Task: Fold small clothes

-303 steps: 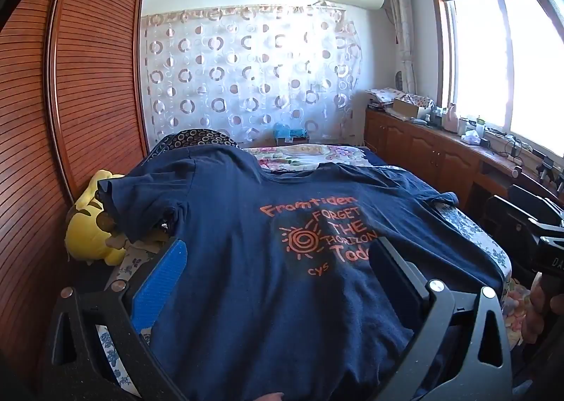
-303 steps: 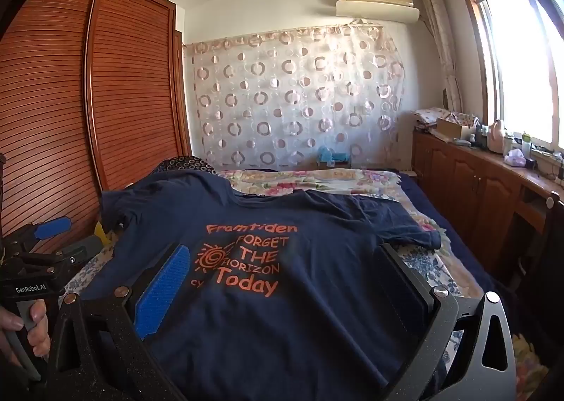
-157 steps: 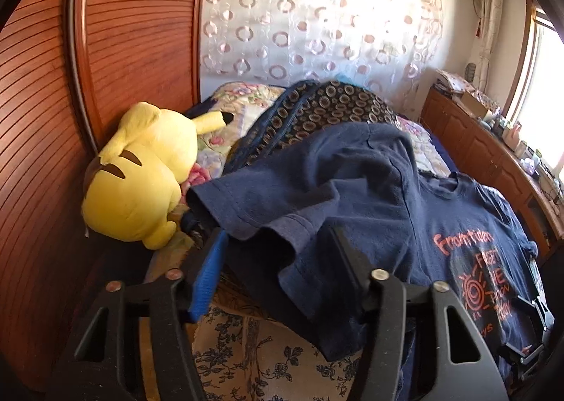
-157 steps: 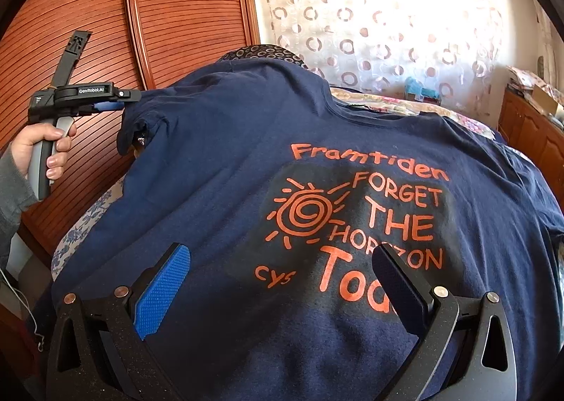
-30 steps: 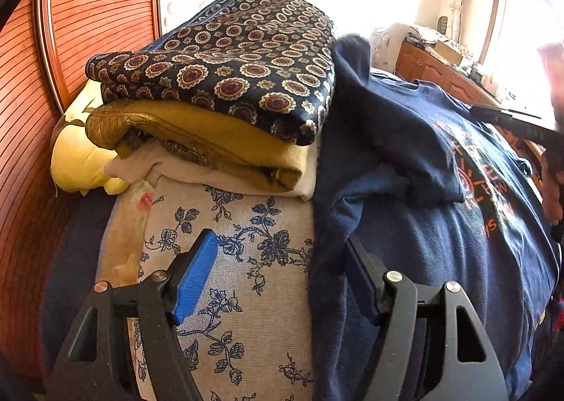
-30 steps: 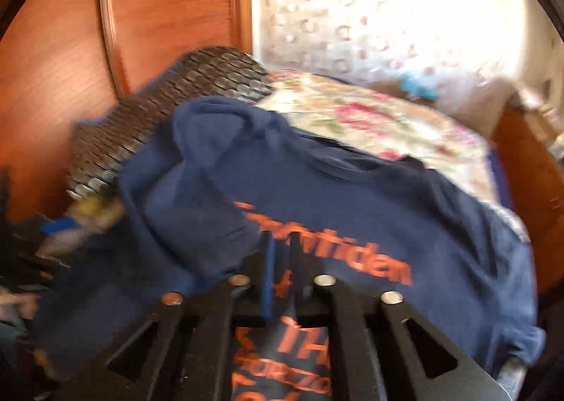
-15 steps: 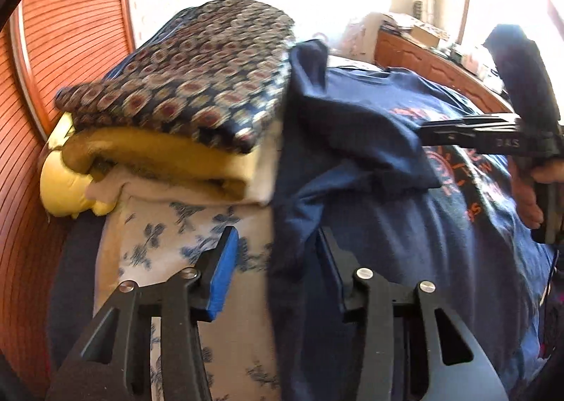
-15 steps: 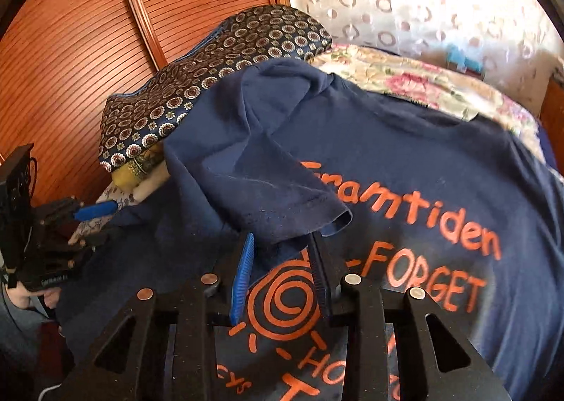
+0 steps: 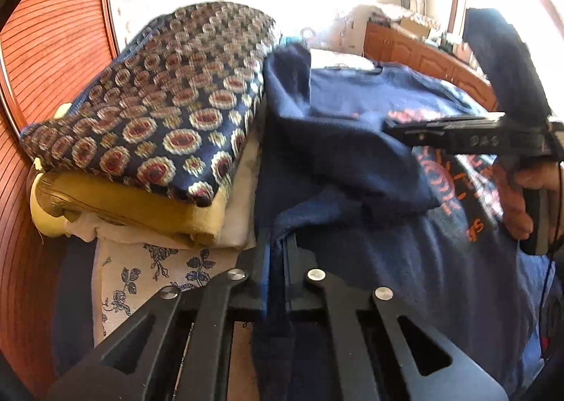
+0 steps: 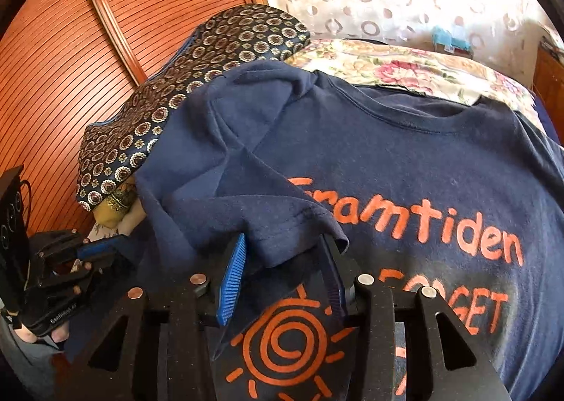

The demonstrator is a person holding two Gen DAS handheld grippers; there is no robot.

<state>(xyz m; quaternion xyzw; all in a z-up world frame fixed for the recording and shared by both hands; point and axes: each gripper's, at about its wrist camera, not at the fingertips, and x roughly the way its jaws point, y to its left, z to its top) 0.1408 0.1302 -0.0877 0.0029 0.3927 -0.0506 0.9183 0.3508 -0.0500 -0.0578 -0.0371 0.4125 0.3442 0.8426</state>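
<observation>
A navy T-shirt (image 9: 352, 154) with orange print lies spread on the bed, its left sleeve (image 10: 275, 224) folded in over the chest. My left gripper (image 9: 276, 253) is shut on the shirt's left side edge, and the cloth runs down between its fingers. The right wrist view also shows that left gripper (image 10: 88, 253), low on the left in a hand. My right gripper (image 10: 282, 274) sits over the folded sleeve. Its jaws are closing but still apart, with the sleeve hem lying loose between the pads. In the left wrist view the right gripper (image 9: 391, 126) reaches in from the right.
A stack of folded cloth (image 9: 158, 111), patterned on top and yellow below, sits just left of the shirt. A slatted wooden wardrobe door (image 9: 53, 48) runs along the left. A blue-flowered sheet (image 9: 141, 277) covers the bed edge, and a floral quilt (image 10: 387, 66) lies beyond the collar.
My left gripper's jaws went from wide apart to shut on the shirt's side edge. The right gripper let the sleeve down onto the chest and now straddles its hem.
</observation>
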